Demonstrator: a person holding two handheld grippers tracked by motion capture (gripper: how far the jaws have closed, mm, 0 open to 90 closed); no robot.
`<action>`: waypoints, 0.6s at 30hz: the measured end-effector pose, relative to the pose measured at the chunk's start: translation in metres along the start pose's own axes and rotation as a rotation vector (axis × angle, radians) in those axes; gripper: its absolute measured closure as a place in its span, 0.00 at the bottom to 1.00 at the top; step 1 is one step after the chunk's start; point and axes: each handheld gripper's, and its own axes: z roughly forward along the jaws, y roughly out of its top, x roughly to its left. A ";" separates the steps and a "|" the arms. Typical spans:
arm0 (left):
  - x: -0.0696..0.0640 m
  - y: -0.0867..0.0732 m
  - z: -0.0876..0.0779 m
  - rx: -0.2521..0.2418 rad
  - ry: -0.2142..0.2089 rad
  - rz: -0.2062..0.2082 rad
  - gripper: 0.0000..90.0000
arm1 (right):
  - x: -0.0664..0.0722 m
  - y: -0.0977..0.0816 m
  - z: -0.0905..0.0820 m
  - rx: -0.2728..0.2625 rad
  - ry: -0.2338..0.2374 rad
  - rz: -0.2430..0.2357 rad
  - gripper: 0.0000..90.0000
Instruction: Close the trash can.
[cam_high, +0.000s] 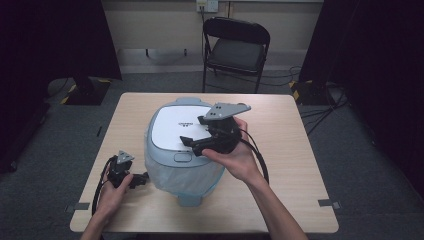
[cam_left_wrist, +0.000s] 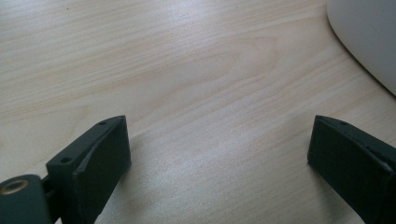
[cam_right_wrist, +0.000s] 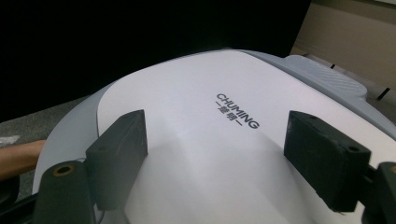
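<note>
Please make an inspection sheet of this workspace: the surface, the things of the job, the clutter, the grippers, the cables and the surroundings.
Surface: light wooden table, bare wood around the appliance.
Job's things: one rice cooker, lid shut, white top panel printed CHUMING, standing near the table's middle.
Clutter: nothing seen on the table.
Grippers: left gripper low on the table beside the cooker, jaws wide apart, nothing between them; right gripper held over the cooker's lid, jaws wide apart, nothing between them.
Cables: a black cable loops from the right gripper; another trails from the left gripper.
Surroundings: grey floor, black folding chair beyond the table, dark curtains at both sides, tape marks by the table's near corners.
</note>
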 end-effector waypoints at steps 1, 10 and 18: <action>0.000 0.000 0.000 0.000 0.001 0.003 0.06 | 0.000 0.000 0.000 0.001 -0.001 0.001 0.23; 0.000 0.000 0.000 0.001 0.001 0.002 0.06 | 0.003 0.001 -0.002 0.035 -0.017 -0.035 0.26; 0.000 0.000 0.000 0.001 0.000 0.001 0.06 | -0.002 0.001 0.002 0.003 -0.001 0.003 0.24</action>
